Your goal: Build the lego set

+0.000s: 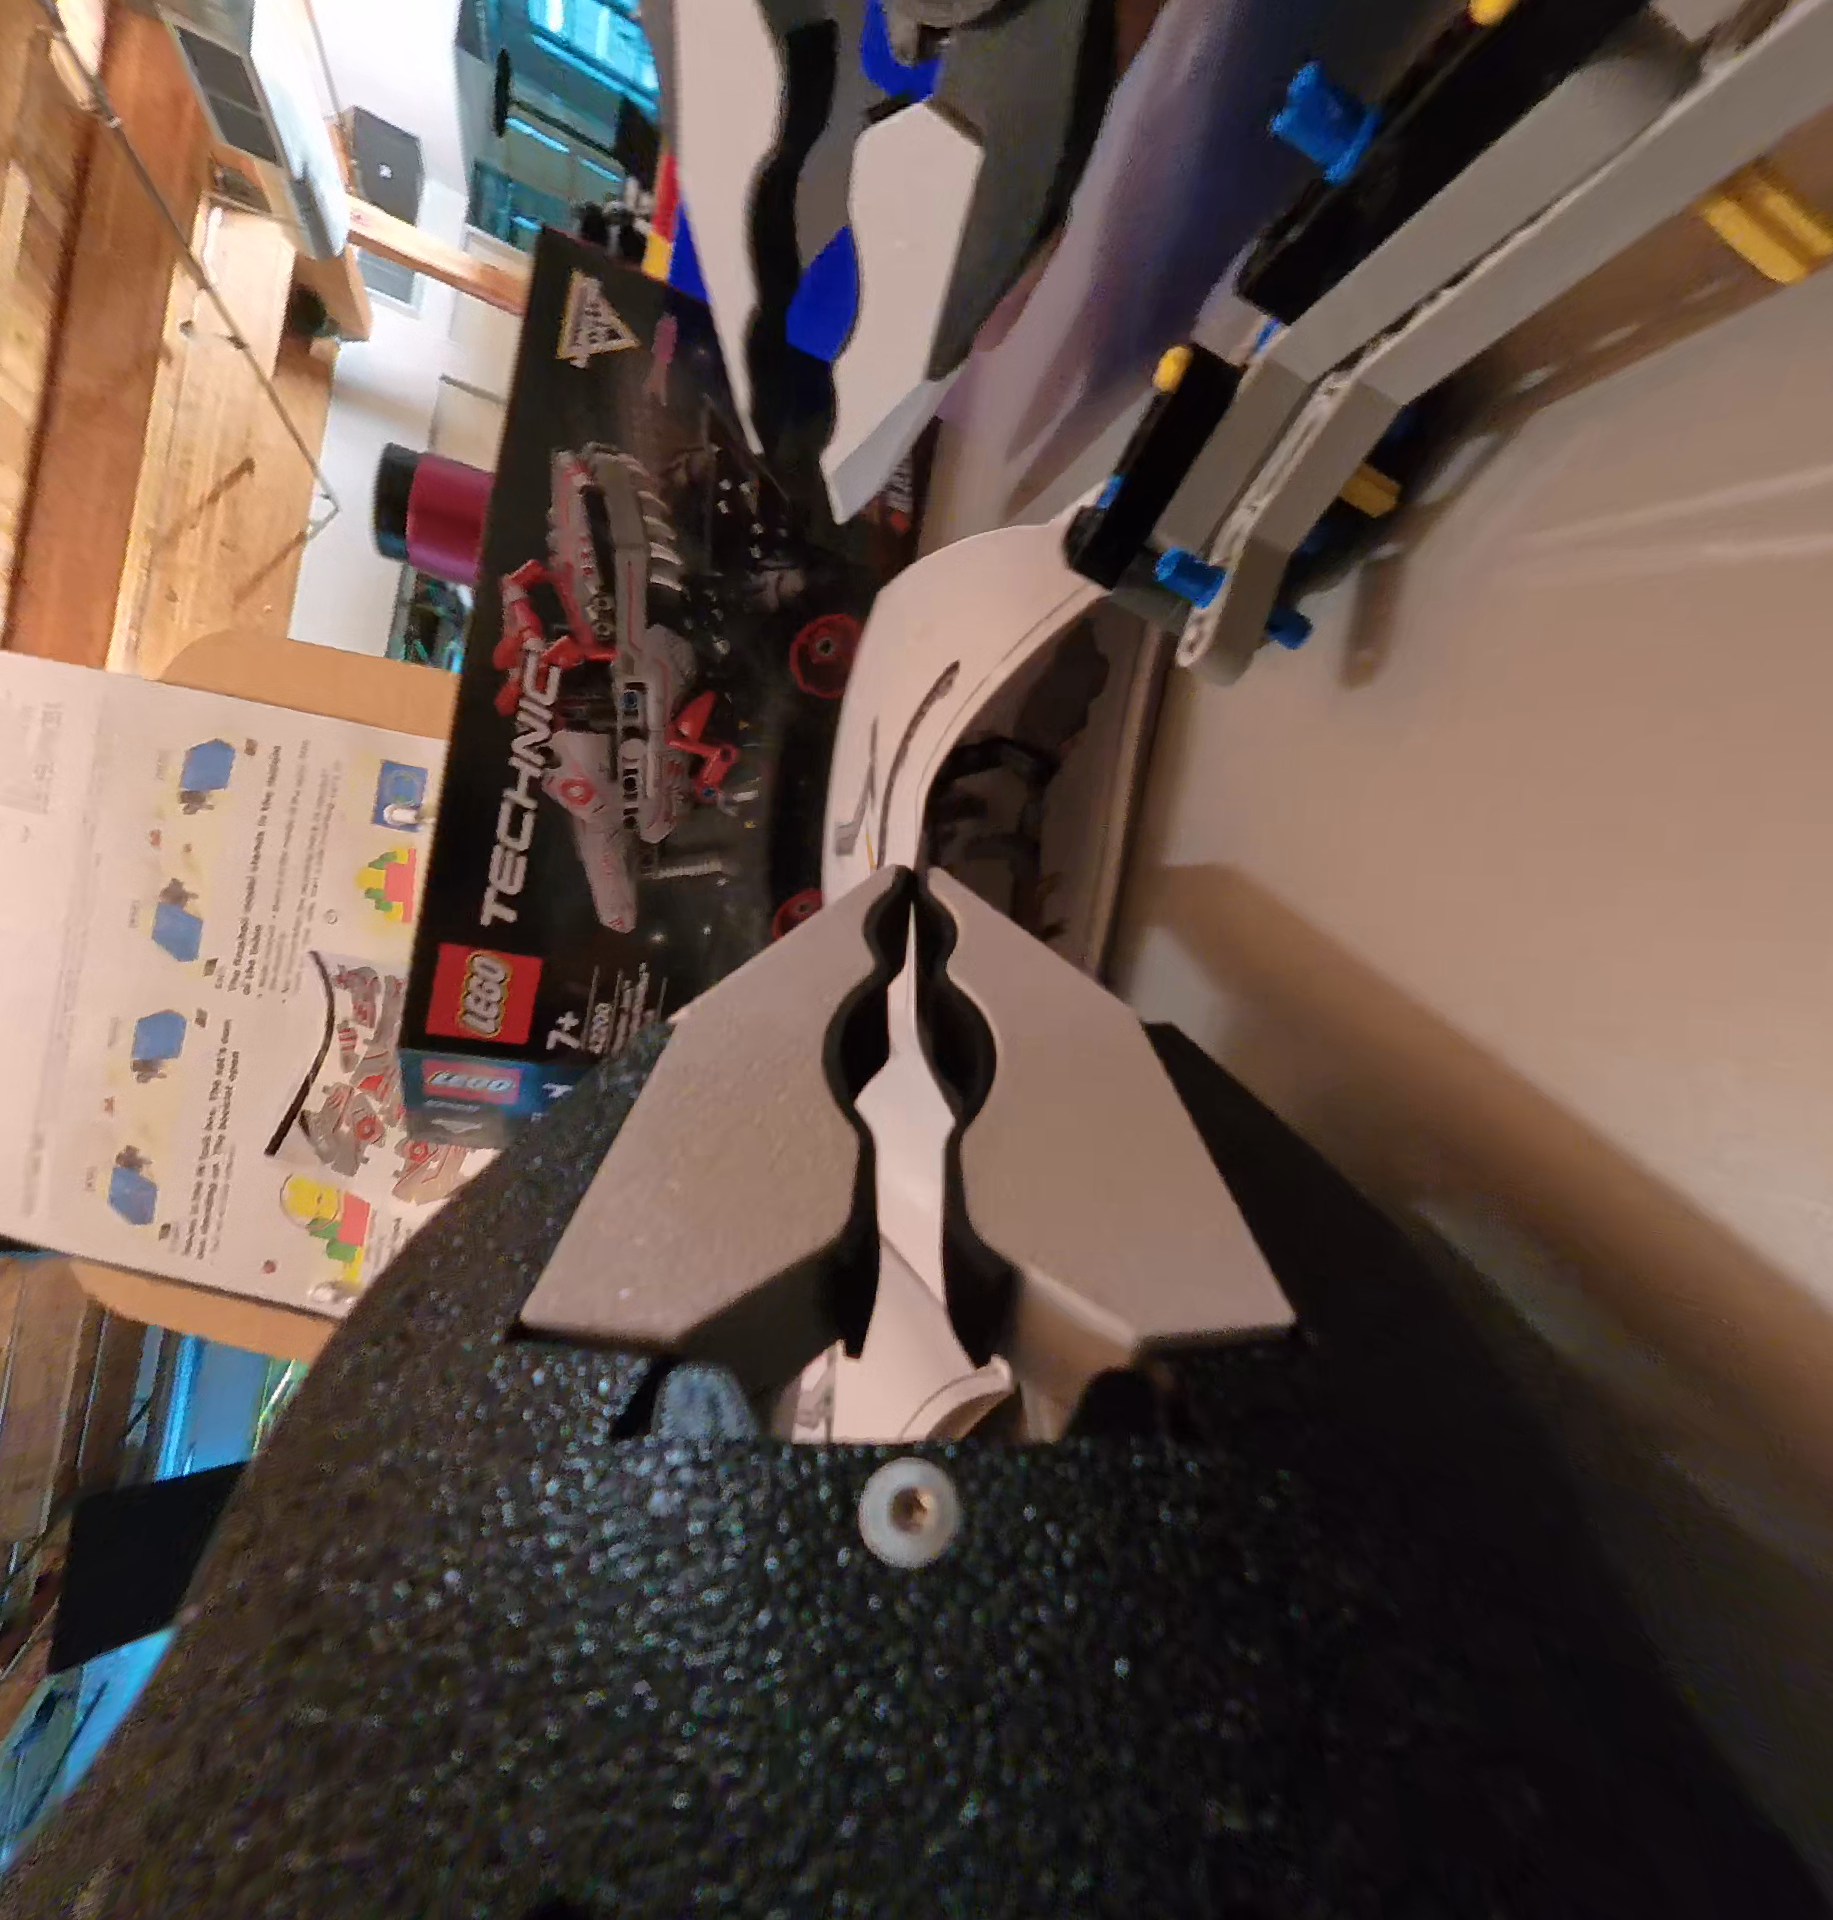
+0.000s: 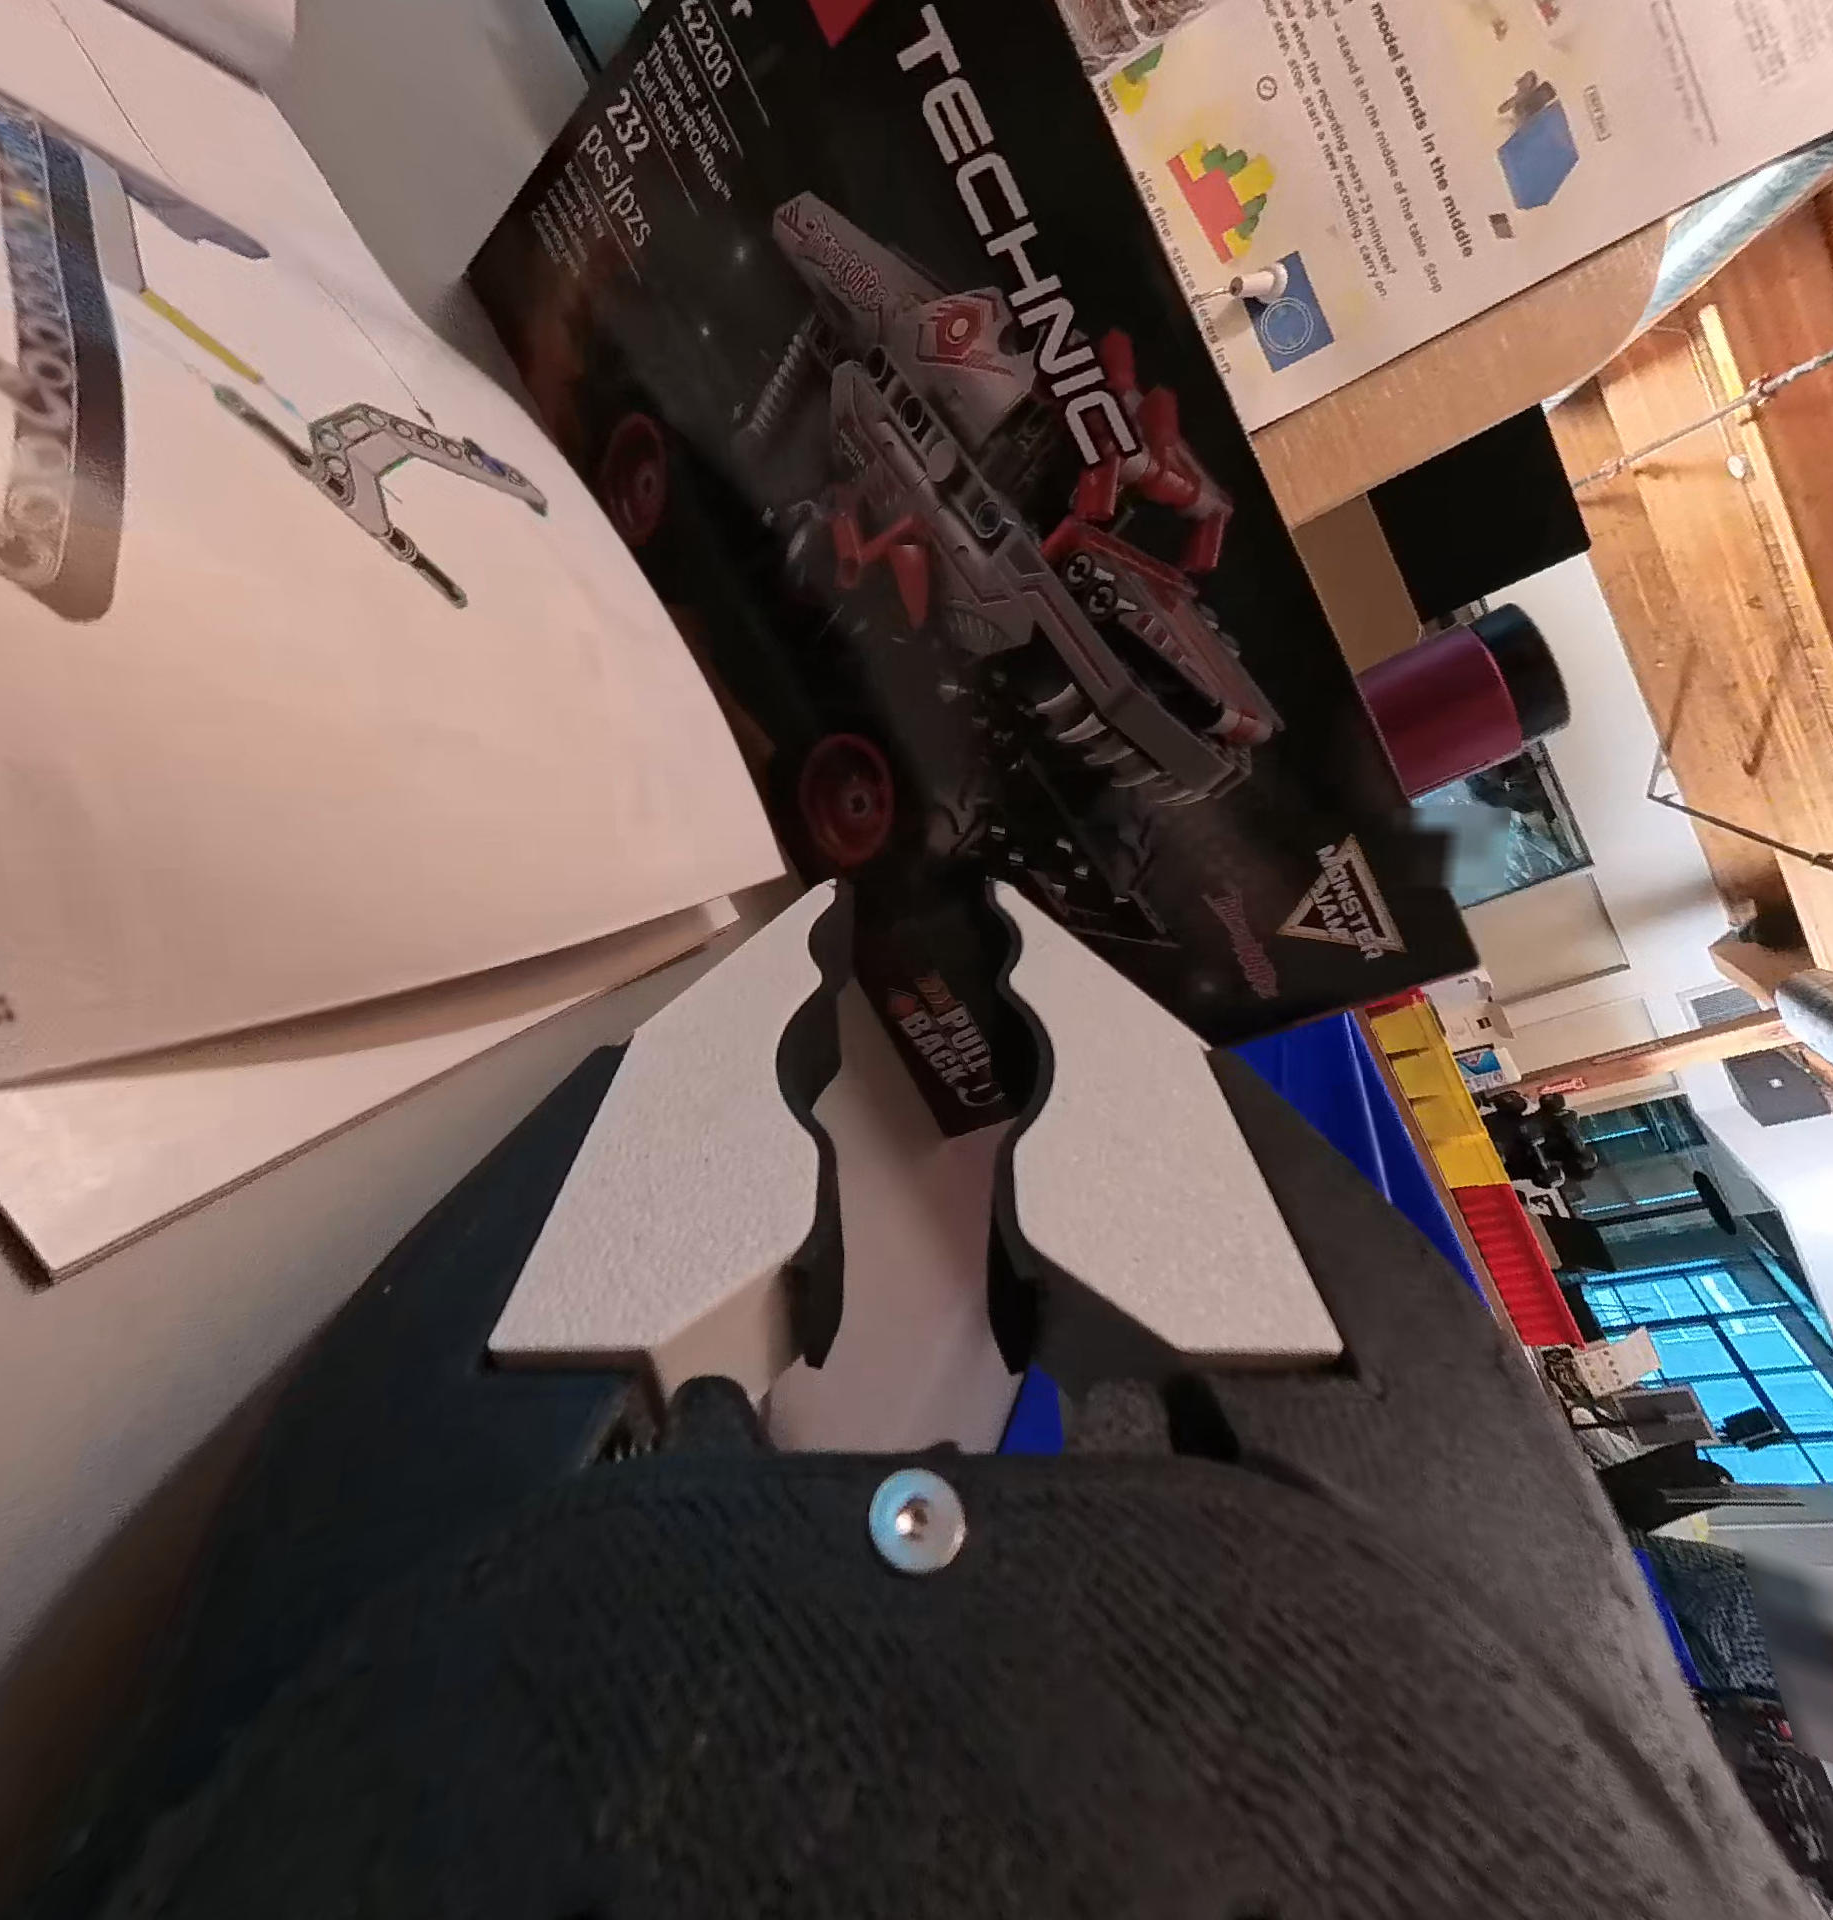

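My left gripper (image 1: 907, 883) is shut, its tips pinching a curled white page of the instruction booklet (image 1: 922, 665) that runs between the fingers. A part-built Lego assembly (image 1: 1411, 353) of grey and black beams with blue pins and yellow axles lies on the table at the upper right, apart from the left gripper. My right gripper (image 2: 917, 894) is open and empty, held above the table between the open booklet (image 2: 268, 623) and the black Lego box (image 2: 995, 468). It also shows at the top of the left wrist view (image 1: 839, 208).
The Lego box (image 1: 631, 675) stands behind the booklet. A printed instruction sheet (image 1: 164, 935) hangs on cardboard beyond it (image 2: 1411, 156). A maroon tumbler (image 2: 1452, 696) stands behind the box. Blue, yellow and red bins (image 2: 1431, 1091) are to the right. The table (image 1: 1514, 935) is pale. One gripper's finger ends stand about 15 centimeters off the other's.
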Available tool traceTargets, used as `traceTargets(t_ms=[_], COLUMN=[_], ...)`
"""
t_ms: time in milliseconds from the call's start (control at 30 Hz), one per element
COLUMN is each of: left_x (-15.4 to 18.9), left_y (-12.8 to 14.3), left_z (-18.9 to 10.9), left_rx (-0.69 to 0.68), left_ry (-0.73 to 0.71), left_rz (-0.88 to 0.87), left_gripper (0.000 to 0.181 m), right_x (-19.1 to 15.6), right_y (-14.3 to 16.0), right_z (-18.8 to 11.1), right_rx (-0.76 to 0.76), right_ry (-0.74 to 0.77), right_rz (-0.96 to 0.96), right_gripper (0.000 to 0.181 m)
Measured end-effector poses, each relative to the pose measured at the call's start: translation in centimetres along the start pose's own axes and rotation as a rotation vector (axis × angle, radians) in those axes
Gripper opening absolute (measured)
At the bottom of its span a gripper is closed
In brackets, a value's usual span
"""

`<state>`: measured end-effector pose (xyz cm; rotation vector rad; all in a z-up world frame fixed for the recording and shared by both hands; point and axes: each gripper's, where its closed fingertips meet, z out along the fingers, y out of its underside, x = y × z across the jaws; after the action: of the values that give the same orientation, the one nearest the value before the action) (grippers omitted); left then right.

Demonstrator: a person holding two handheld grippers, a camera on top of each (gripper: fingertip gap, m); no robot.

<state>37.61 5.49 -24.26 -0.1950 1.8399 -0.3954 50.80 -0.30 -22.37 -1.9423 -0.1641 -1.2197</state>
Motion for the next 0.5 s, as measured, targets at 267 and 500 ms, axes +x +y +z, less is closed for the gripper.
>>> traceTargets(t_ms=[267,500], left_x=[-2.0,-4.1], left_y=[0.8,2.0], left_z=[-0.2,-0.5], left_rx=[-0.009,-0.044], left_ry=[-0.081,-0.175], left_rz=[-0.121,-0.236], left_gripper=[0.000,0.000], right_x=[0.3,-0.1], right_y=[0.2,-2.2], right_z=[-0.2,-2.7], right_rx=[0.014,0.156], right_ry=[-0.060,-0.440], right_rz=[0.231,0.734], right_gripper=[0.024,0.039])
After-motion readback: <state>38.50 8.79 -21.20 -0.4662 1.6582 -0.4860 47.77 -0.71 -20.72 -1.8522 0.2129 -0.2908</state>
